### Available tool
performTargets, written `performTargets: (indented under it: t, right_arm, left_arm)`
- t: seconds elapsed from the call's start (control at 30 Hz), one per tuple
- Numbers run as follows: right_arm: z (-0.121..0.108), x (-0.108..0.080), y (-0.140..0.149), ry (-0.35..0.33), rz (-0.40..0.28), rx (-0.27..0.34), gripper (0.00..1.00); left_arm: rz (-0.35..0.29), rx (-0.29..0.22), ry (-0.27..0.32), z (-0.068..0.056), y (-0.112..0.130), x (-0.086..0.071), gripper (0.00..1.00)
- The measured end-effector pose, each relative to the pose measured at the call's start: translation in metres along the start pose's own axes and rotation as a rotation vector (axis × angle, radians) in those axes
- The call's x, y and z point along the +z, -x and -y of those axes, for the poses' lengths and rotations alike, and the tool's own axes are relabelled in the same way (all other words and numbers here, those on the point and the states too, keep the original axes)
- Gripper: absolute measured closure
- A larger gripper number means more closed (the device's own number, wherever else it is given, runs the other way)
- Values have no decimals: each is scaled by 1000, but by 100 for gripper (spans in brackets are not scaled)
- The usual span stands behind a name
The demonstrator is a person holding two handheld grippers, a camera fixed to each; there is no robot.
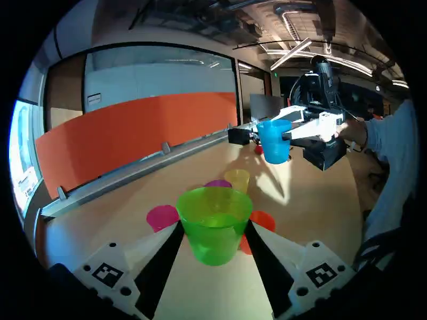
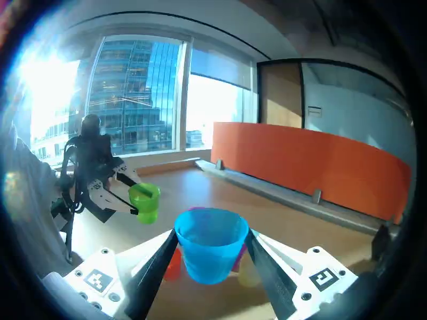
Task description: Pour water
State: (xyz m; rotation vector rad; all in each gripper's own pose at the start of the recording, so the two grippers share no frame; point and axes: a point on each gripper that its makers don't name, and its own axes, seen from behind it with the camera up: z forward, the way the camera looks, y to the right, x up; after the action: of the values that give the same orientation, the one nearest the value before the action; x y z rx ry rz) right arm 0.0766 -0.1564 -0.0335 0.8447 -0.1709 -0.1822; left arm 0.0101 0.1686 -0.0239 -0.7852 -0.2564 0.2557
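Since pouring needs one cup carried over another, I have a cup in each tool and both are lifted off the table. My left gripper is clamped on the green cup, one finger pressing each side of its wall just below the rim, which leaves the mouth free. My right gripper grips the blue cup the same way, pinched from both sides with the open top clear. Both cups sit upright in the fingers, so I judge nothing is being tipped yet. They are well apart, with the blue one hanging in the air across from the green one, beyond the spare cups. I would need to bring one rim over the other mouth before tilting.

On the tabletop below stand a pink cup, a purple cup, a yellow cup and an orange cup, grouped close together near the green cup. They look like spares left out of the way.

Both held cups are thin, translucent plastic tumblers, tapering toward the base. Light passes through the green wall, and its lower half looks a shade denser, but I cannot tell whether that is water. I cannot make out a water level in the blue cup either
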Motion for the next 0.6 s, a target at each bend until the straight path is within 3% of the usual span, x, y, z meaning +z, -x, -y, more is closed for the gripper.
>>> performTargets:
  t: [0.6]
  right_arm:
    - [4,13,59,-51,130,-4,7]
  left_arm:
    - [150,6,50,-4,52,15,18]
